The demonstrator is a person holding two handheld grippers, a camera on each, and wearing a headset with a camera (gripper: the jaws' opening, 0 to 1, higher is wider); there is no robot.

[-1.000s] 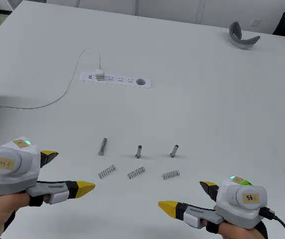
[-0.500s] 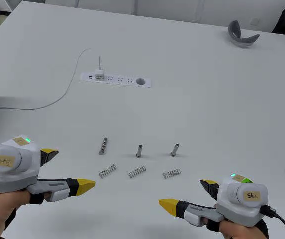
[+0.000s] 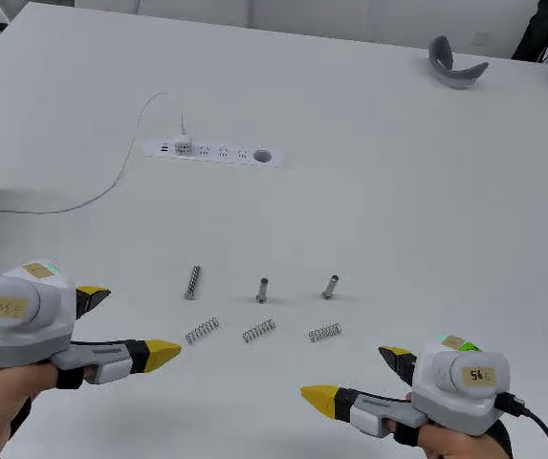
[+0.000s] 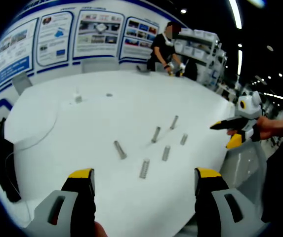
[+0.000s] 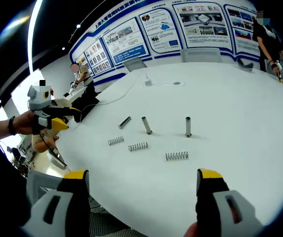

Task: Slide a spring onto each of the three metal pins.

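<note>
Jaws spread on L gripper (image 3: 138, 322) & R gripper (image 3: 346, 373), springs (image 3: 259, 330), pins (image 3: 262, 289) between, untouched

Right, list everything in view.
Table: one, white, under everything.
Pins: three, metal, row near front; left one leaning or lying.
Springs: three, metal, lying one before each pin.
Power strip: one, white, farther back, left.
Cable: one, white, from strip to left edge.
Curved band: one, grey, far right.
Posters: several, blue and white, back wall.
Left tongs: one, yellow-tipped, open, near left.
Right tongs: one, yellow-tipped, open, near right.
</note>
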